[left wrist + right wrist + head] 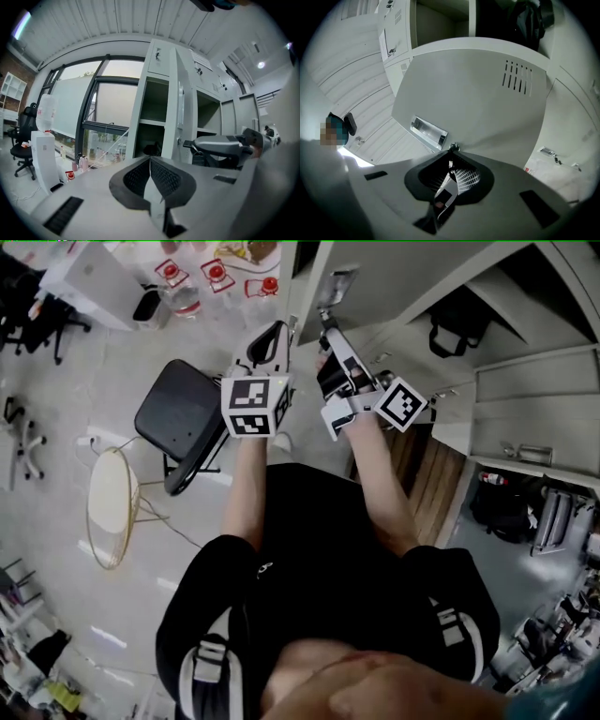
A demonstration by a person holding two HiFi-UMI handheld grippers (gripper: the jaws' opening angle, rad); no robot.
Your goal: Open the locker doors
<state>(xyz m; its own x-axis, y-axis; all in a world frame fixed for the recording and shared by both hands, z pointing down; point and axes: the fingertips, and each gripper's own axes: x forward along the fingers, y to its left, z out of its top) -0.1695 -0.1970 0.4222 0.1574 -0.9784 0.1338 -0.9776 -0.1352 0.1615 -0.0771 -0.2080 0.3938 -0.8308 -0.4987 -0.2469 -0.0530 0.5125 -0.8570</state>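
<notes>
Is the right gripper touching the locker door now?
Touching. In the right gripper view, the right gripper has its jaws closed on a small metal knob of the locker door; no gap shows.

Left gripper [150, 160], right gripper [452, 152] — fingers [166, 177] closed

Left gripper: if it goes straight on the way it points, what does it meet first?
Probably the dark object inside the open locker compartment, just left of the locker door; depth is hard to judge.
</notes>
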